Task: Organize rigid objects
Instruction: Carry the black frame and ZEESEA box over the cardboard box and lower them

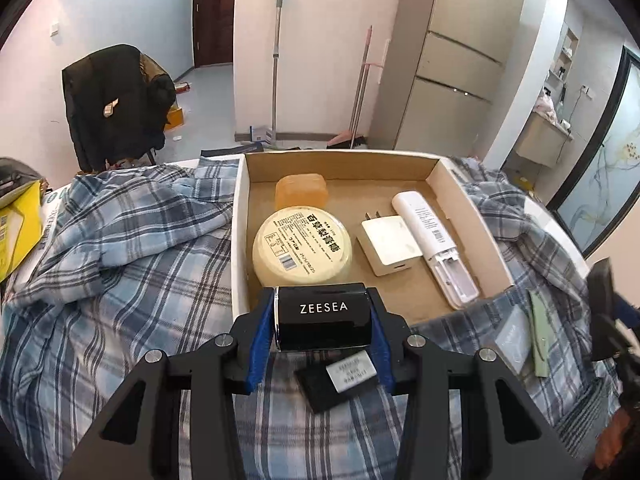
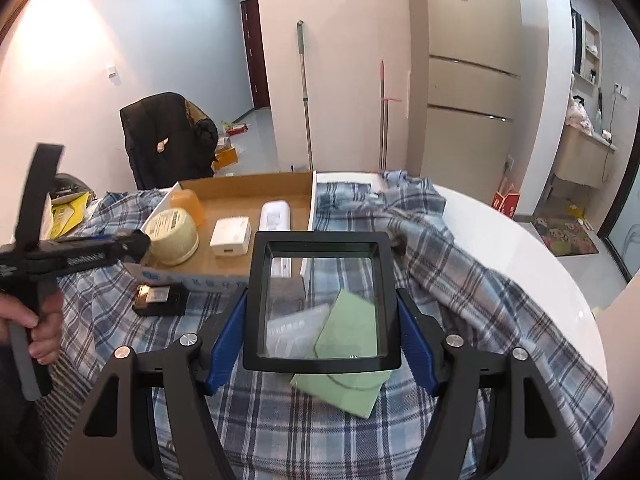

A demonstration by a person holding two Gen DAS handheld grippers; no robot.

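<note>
Left fingers (image 1: 322, 316) clamp glossy black ZEESEA case (image 1: 322, 318); right fingers (image 2: 320, 312) clamp black-framed glass (image 2: 322, 300).

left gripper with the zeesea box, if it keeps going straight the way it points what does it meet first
Probably the round cream tin in the cardboard tray. The left gripper, shut on the black ZEESEA box, points down over the tray's near edge, and the tin lies straight ahead. Depth is unclear, so it might clear it.

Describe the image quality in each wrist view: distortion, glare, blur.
Left wrist view: strong fisheye bending, dark corners; black ZEESEA case sharp, with soft highlights on its gloss. Right wrist view: same distortion, ceiling light flares at the top; framed glass panel sharp, green card behind it slightly blurred.
</note>
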